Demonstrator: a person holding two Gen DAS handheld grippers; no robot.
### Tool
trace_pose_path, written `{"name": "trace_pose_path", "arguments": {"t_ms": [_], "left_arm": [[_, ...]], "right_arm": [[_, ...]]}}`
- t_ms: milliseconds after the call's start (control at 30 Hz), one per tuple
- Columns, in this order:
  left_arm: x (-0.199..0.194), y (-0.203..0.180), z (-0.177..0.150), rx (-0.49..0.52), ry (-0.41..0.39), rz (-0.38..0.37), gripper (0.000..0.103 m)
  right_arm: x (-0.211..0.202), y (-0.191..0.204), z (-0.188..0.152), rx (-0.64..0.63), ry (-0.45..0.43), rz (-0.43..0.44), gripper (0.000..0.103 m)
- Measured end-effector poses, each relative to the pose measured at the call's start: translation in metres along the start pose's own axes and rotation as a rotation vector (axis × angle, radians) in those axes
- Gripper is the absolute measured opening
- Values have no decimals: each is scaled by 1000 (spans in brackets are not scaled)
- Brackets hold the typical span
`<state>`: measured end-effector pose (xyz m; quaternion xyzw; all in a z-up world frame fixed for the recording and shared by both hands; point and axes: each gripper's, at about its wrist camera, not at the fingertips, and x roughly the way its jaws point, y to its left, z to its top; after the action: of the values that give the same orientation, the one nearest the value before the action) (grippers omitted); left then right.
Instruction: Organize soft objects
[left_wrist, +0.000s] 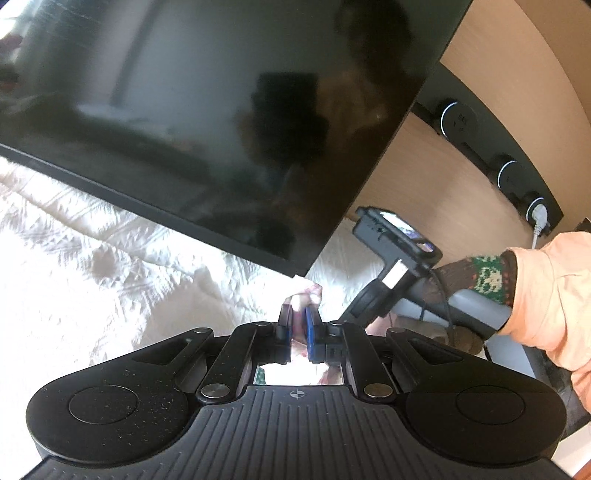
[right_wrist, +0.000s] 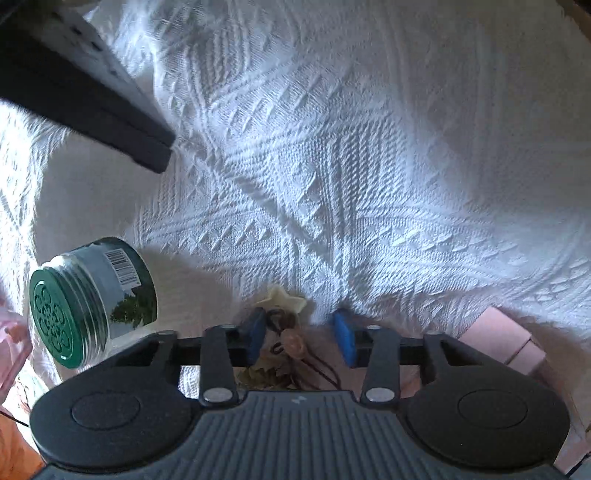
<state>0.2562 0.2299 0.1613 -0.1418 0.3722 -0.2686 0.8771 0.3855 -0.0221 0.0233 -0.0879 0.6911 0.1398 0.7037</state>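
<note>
My left gripper (left_wrist: 298, 317) is shut on a small pale pink soft thing (left_wrist: 307, 293) and holds it above the white knitted cloth (left_wrist: 110, 266), just under the lower corner of a dark screen (left_wrist: 207, 110). My right gripper (right_wrist: 301, 325) is open, its blue pads (right_wrist: 344, 334) spread wide. Between and below its fingers lies a small ornament with a cream star (right_wrist: 282, 299), a tan bead and a dark cord (right_wrist: 317, 369) on the white cloth (right_wrist: 332, 166). The right gripper's handle (left_wrist: 399, 273) also shows in the left wrist view.
A green-lidded jar (right_wrist: 88, 302) lies on its side at left. A pink box (right_wrist: 506, 339) sits at right. The screen's dark corner (right_wrist: 110, 122) hangs over the cloth at upper left. A wooden wall with round black sockets (left_wrist: 506, 173) stands behind.
</note>
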Motion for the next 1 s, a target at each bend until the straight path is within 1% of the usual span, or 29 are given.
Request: {"name": "trace_pose_path", "arguments": {"t_ms": [33, 67, 100, 167, 267, 400, 567, 633, 700, 867, 1000], "left_arm": [[0, 0, -1, -3, 4, 0, 10], [3, 2, -2, -7, 8, 1, 10], [3, 2, -4, -11, 12, 2, 10], [2, 1, -5, -16, 17, 0, 10], [-4, -2, -5, -7, 14, 4, 10], [-8, -7, -5, 6, 34, 12, 10], [-11, -21, -3, 43, 63, -8, 10], [-11, -29, -2, 64, 81, -15, 10], [-9, -39, 0, 92, 99, -23, 10], [-1, -70, -1, 153, 137, -60, 10], [9, -98, -3, 204, 166, -110, 10]], "right_arm": [[-4, -3, -3, -5, -8, 10, 16], [-9, -5, -6, 1, -25, 26, 6], [-15, -6, -11, 4, -39, 49, 6], [-36, -4, -21, -5, -107, 54, 6], [-75, 3, -44, -22, -200, 68, 6], [-133, 25, -78, -47, -343, 87, 6], [-181, 54, -139, -65, -491, 135, 6], [-186, 63, -153, -58, -541, 146, 6], [-193, 63, -174, -46, -584, 149, 6], [-202, 46, -220, 19, -666, 149, 6], [-199, 27, -249, 77, -722, 148, 6]]}}
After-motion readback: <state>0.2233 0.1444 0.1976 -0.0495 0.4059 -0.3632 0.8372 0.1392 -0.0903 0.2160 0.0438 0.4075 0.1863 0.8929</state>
